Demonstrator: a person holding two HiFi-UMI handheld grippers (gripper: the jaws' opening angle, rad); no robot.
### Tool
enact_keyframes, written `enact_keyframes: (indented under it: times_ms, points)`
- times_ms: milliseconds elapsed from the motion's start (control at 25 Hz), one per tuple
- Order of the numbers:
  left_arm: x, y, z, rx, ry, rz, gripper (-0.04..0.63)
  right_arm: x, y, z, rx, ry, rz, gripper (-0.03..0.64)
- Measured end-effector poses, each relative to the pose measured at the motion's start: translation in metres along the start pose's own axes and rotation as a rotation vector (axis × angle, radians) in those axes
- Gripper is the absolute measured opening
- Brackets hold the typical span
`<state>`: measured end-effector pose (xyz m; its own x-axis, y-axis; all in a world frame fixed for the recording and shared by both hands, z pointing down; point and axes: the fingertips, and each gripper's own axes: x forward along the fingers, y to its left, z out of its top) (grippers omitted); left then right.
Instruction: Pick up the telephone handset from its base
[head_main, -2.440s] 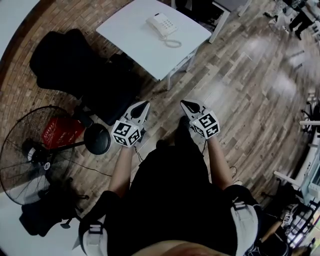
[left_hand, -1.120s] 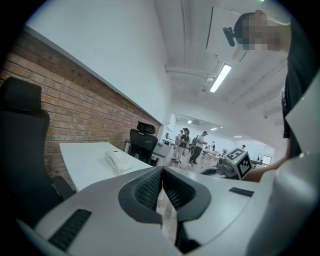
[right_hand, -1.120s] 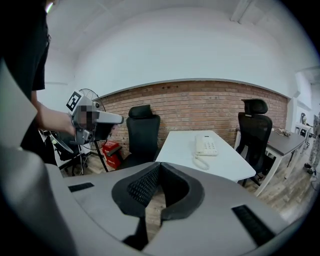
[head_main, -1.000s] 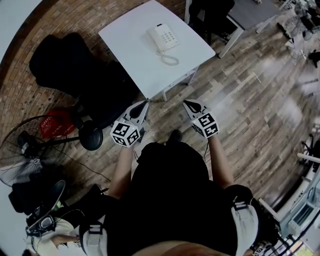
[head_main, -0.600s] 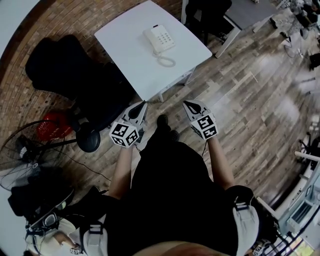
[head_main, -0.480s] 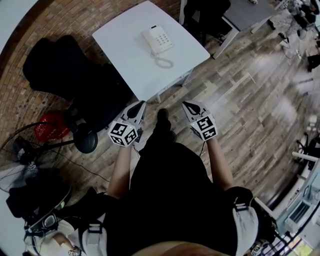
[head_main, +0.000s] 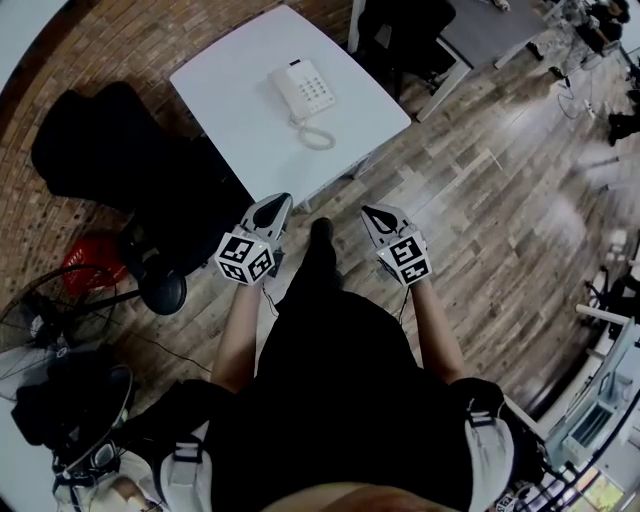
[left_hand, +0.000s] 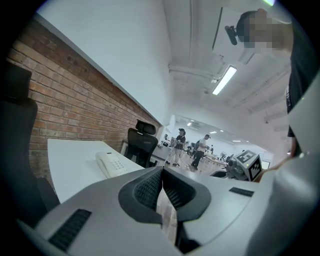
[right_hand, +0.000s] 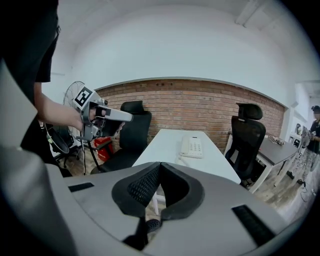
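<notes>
A white telephone (head_main: 303, 90) sits on a small white table (head_main: 230, 110), its handset resting on the base and a coiled cord (head_main: 318, 137) lying at the near side. Both grippers hover over the wooden floor, short of the table's near edge. My left gripper (head_main: 280, 203) is shut and empty, and so is my right gripper (head_main: 368, 213). The left gripper view shows the telephone (left_hand: 112, 164) beyond the shut jaws of the left gripper (left_hand: 161, 172). The right gripper view has the telephone (right_hand: 191, 146) ahead of the right gripper (right_hand: 160, 167), with the left gripper (right_hand: 129, 118) at its left.
Black office chairs stand left of the table (head_main: 130, 170) and behind it (head_main: 400, 30). A floor fan (head_main: 40, 310) and a red basket (head_main: 90, 262) are at the left. A grey desk (head_main: 490, 25) is at the top right. People (left_hand: 180, 145) stand far off.
The table and telephone have come nearer and slid left in the head view as the person walks up. Both grippers moved forward with them and stayed shut.
</notes>
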<state>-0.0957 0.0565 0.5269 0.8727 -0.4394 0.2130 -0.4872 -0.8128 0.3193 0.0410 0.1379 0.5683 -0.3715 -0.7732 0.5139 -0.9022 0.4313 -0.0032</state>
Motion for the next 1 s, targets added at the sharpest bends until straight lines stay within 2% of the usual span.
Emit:
enact_keyframes:
  times_ms: [560, 1000]
  points:
    - [0.071, 0.026, 0.021, 0.030, 0.067, -0.051, 0.020, 0.028, -0.052, 0.021, 0.036, -0.021, -0.030, -0.003]
    - [0.134, 0.052, 0.032, 0.046, 0.106, -0.106, 0.020, 0.053, -0.105, 0.041, 0.060, -0.027, -0.085, -0.003]
